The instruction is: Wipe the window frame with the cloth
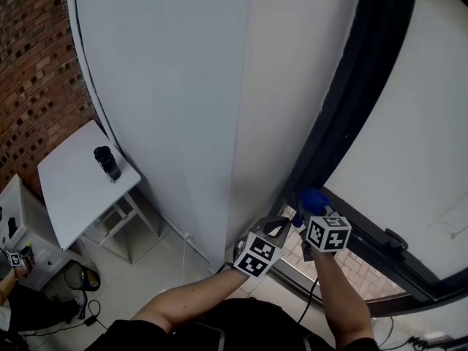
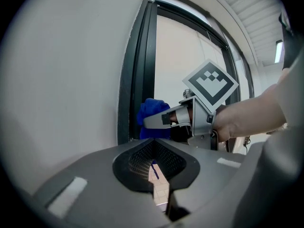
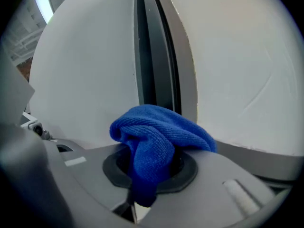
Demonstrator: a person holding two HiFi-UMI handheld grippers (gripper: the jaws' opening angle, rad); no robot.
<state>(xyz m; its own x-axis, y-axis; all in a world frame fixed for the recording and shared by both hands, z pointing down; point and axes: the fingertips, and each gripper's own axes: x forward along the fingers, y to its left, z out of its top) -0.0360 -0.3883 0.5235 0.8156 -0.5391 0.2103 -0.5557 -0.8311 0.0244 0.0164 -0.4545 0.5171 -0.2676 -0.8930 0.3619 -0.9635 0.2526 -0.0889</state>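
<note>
Cloth, blue and bunched, sits clamped in the right gripper, whose jaws are closed on its lower fold; in the head view it lies at about 4 o'clock, at the foot of the dark window frame, where the upright meets the bottom rail; whether it actually presses on the metal I cannot tell. The left gripper hangs just beside it at 9 o'clock of the cloth, jaws drawn together to a thin slit with nothing between them; it looks to have no part in the work.

By my judgement the wiping is at the start of a stroke, or at the low end of one, at the bottom corner; the next move calls for pushing the wad firmly onto the upright and running it along the channel, keeping the grip tight so the cloth does not drag out.

The wad has little long axis of its own; its bulge points toward the frame, at 12 o'clock in the right gripper view, with a tail hanging through the jaws to 6 o'clock; the frame's upright runs long from 1 o'clock down to 5 o'clock in the head view.
</note>
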